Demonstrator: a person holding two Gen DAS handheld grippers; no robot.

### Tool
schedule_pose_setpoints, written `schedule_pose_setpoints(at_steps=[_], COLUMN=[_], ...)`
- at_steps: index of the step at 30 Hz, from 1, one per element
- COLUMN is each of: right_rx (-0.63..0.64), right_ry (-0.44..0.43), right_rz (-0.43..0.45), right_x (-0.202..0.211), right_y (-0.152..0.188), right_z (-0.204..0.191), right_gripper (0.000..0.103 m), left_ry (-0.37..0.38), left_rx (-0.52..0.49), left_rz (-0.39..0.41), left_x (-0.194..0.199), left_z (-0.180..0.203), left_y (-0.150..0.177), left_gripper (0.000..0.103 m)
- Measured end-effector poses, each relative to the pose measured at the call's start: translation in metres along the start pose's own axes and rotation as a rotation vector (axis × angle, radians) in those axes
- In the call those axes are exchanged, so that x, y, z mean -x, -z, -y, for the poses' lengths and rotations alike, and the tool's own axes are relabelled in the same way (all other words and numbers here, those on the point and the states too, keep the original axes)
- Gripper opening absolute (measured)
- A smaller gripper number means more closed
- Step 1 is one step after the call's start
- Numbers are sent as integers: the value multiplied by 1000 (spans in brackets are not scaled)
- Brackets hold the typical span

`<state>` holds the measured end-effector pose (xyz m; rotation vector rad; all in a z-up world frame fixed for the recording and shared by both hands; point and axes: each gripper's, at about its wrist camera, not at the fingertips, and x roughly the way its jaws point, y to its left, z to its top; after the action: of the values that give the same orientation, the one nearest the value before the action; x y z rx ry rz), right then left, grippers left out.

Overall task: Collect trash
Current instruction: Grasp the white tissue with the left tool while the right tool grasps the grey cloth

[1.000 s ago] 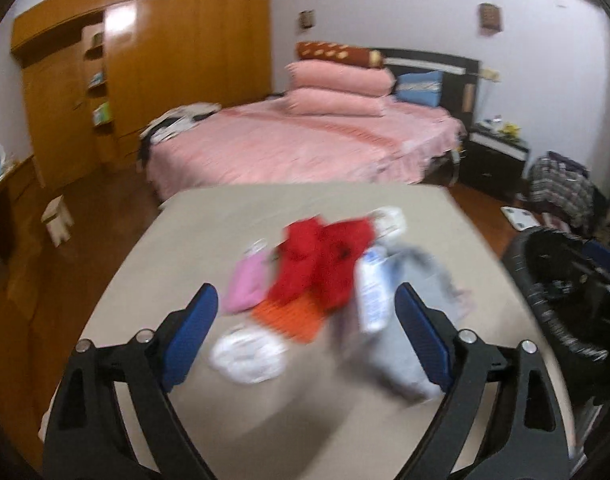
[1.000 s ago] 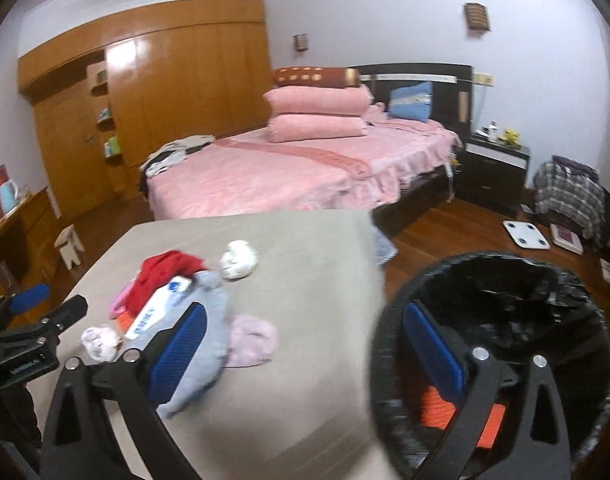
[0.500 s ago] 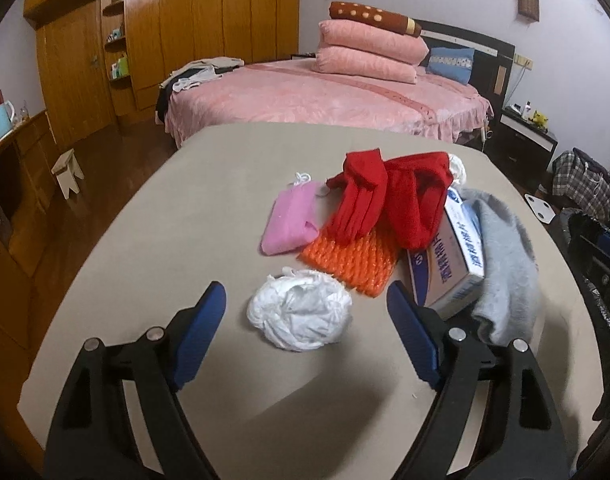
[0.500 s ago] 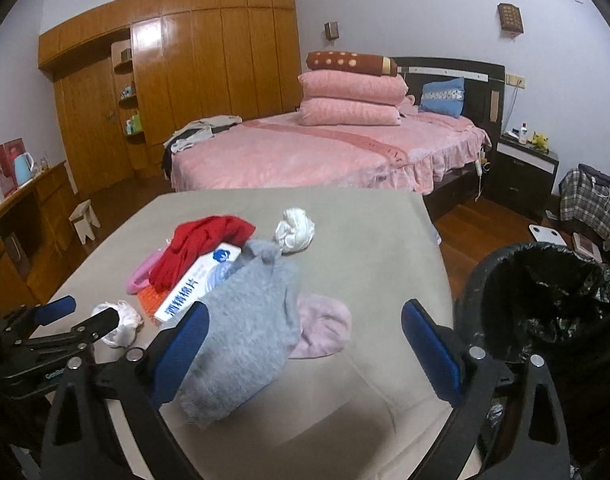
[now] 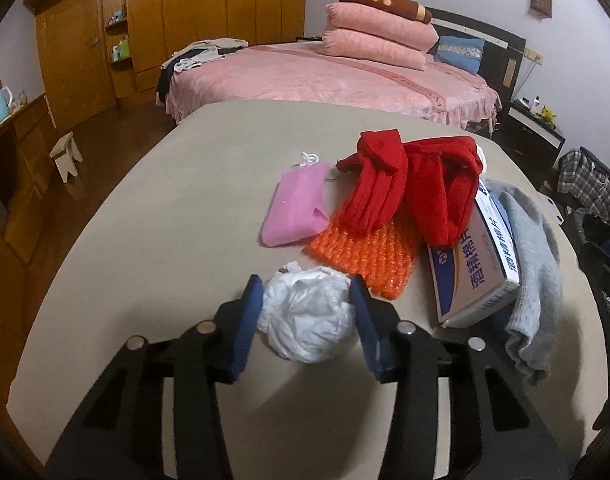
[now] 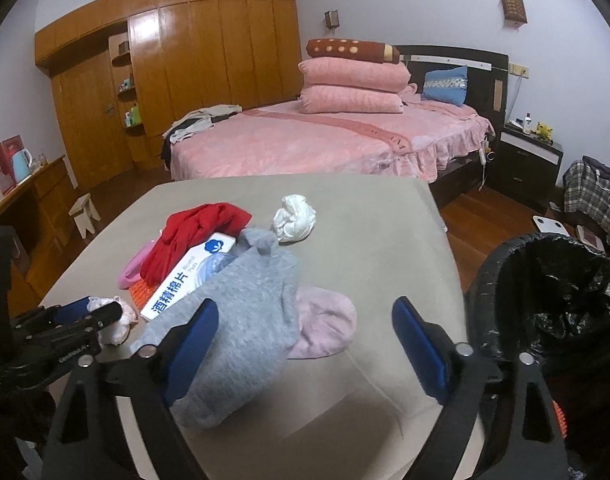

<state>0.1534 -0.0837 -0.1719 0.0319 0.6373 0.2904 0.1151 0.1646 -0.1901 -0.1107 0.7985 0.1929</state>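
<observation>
While the left claw [image 5: 305,312] closes around a white crumpled wad [image 5: 307,320] near the counter [image 5: 165,240] edge, the right claw [image 6: 305,344] hangs wide, narrowing, empty.

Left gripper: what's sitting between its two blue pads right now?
In the left wrist view, the crumpled white wad lies on the table between the closing pads of the left gripper.

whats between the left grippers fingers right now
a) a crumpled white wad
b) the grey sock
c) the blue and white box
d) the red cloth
a: in the left wrist view the crumpled white wad sits between the blue pads of the left gripper, whose jaws are closing on it.
</observation>
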Motion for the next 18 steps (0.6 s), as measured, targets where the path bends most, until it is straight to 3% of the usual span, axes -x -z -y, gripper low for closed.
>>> schedule_pose_setpoints(at_steps=[5, 9, 11, 14, 18], right_rx=[12, 4, 5, 13, 28], right_ry=[-14, -37, -52, -74, -102], right_rz=[-24, -58, -74, -86, -96], right_x=[-12, -22, -27, -30, -29], right_y=[-1, -1, -1, -2, -3], right_z=[-5, -5, -7, -11, -15], right_gripper=[76, 62, 55, 41, 15], left_ry=[-7, 9, 11, 6, 6], left_rx=[-12, 7, 9, 13, 12], left_rz=[0, -23, -28, -21, -1], left_x=[-1, -8, -10, -9, -4], left_z=[4, 1, 1, -1, 0], left_y=[0, -2, -2, -3, -2], left_gripper=[51, 61, 60, 47, 37])
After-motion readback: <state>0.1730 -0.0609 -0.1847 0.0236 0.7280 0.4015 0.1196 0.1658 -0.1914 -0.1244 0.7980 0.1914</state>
